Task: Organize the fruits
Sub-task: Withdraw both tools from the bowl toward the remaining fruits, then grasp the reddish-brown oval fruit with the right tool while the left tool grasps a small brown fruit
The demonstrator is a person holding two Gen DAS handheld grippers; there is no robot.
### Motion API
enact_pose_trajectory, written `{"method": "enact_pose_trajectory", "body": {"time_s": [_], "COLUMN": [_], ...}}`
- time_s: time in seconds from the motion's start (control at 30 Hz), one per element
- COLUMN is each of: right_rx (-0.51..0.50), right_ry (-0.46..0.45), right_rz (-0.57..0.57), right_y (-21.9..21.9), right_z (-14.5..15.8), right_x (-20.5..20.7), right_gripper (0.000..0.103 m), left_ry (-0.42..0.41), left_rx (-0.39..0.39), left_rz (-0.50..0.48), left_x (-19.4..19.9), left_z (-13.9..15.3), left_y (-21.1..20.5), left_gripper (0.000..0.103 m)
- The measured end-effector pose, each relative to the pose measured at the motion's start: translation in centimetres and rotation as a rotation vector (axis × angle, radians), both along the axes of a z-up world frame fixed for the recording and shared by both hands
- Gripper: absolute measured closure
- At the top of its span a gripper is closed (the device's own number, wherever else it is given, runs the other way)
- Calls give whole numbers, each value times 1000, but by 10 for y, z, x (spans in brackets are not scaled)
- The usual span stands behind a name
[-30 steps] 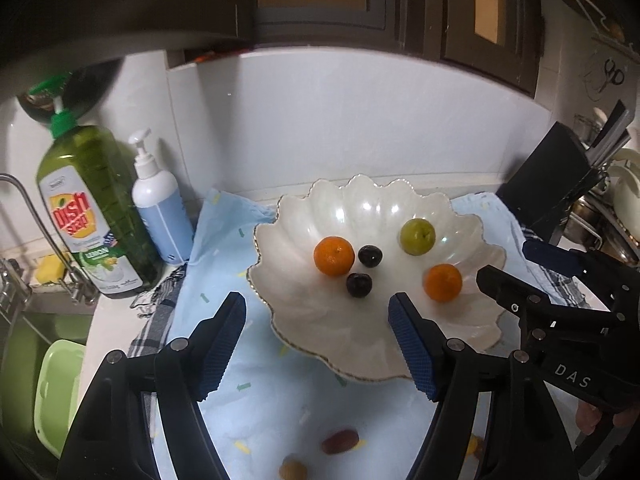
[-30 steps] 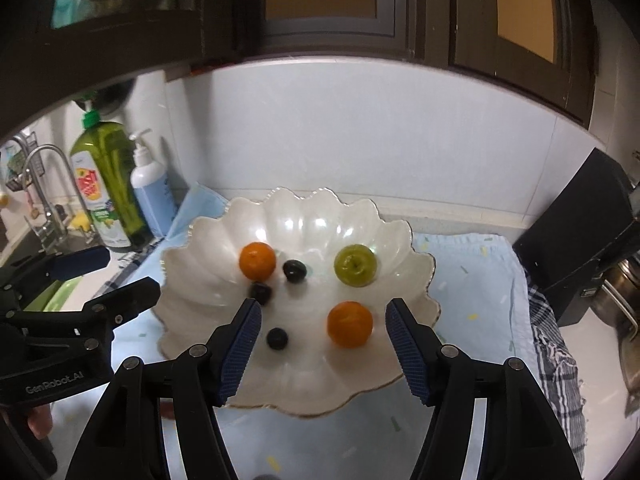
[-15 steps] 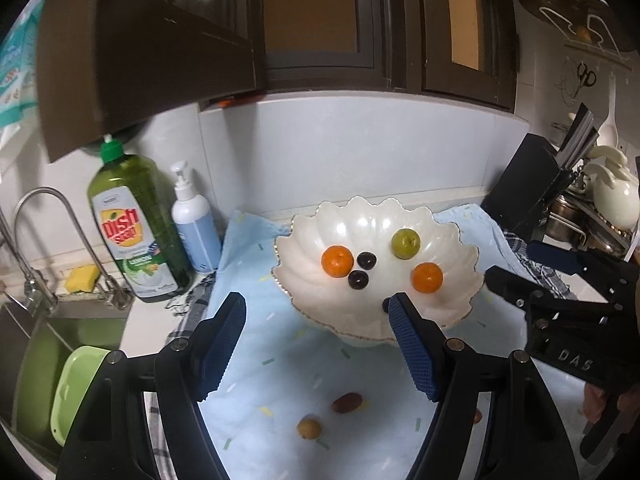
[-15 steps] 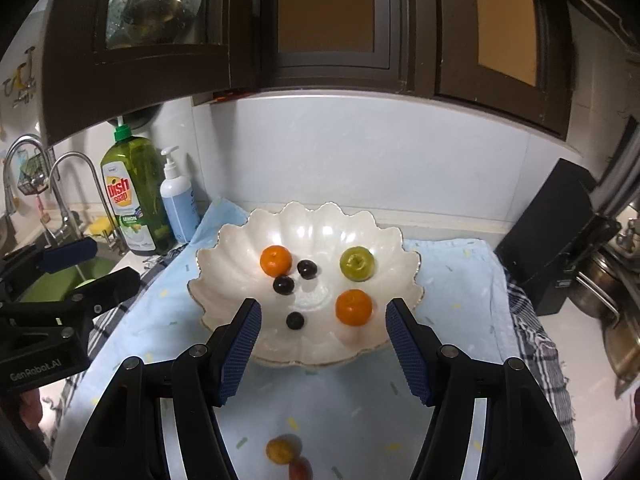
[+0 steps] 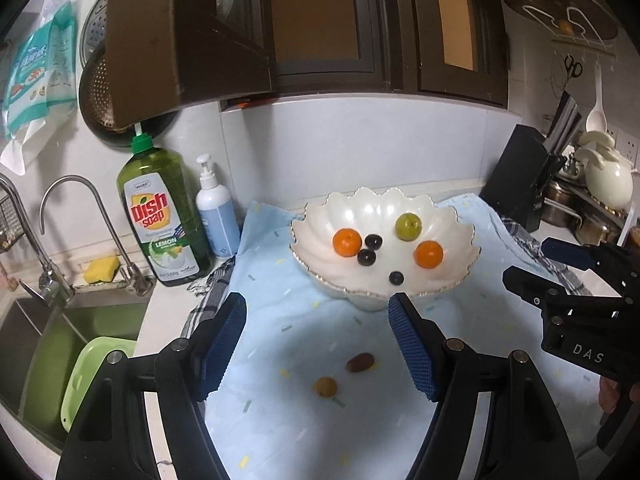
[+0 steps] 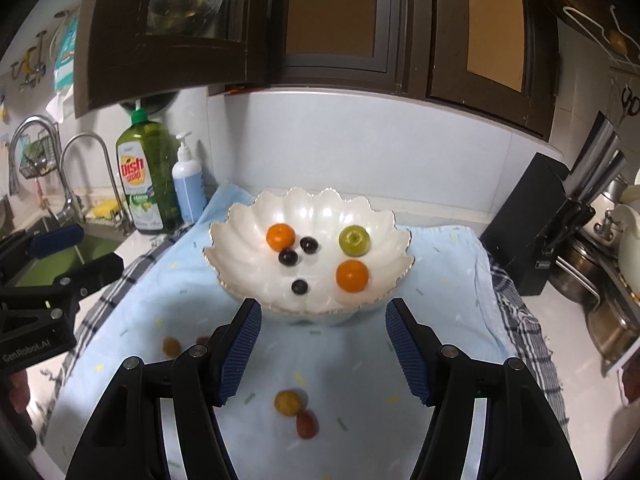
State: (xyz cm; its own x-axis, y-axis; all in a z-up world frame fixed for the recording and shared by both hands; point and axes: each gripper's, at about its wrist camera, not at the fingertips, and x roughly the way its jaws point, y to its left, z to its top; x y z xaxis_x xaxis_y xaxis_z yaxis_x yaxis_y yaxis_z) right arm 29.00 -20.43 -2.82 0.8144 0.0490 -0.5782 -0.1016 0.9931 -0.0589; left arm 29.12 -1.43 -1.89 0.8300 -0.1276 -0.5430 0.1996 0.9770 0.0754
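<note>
A white scalloped bowl [image 5: 452, 216] sits on a pale blue cloth [image 5: 280, 420] on a kitchen counter, holding two oranges [image 5: 346, 242], a green fruit [image 5: 407, 227] and three dark berries [image 5: 366, 257]. Both grippers hover above the cloth short of the bowl, the left gripper [image 5: 317, 344] and the right gripper [image 6: 323, 351] each with fingers spread wide and nothing between them. Loose on the cloth in front of the bowl lie a small yellow fruit [image 5: 325, 386] and a reddish grape [image 5: 360, 362] near the left gripper, and another yellow fruit [image 6: 287, 401] touching a red one [image 6: 306, 424] near the right. A dish soap bottle [image 5: 160, 216] and a pump bottle [image 5: 216, 216] stand beside the sink [image 5: 48, 344].
</note>
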Motion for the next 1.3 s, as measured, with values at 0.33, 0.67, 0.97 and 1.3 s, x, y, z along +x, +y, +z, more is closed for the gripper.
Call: {"method": "enact_pose_trajectory", "body": {"time_s": [0.33, 0.67, 0.97, 1.3], "right_rx": [-16, -19, -7, 3], "right_ry": [57, 103, 136, 217], "right_rz": [-1, -15, -42, -58], "right_y": [7, 9, 8, 6], "right_z": [-22, -45, -66, -95], "right_x": [-18, -31, -31, -18], "right_gripper": [38, 38, 39, 57], "left_ry": [-1, 81, 104, 155], "left_rx": [52, 54, 103, 114], "left_rz": [-26, -32, -60, -98], "left_x": [-24, -29, -23, 1], "left_z": [-19, -49, -69, -93], "left_y": [6, 8, 6, 4], "left_gripper": [30, 34, 38, 47]}}
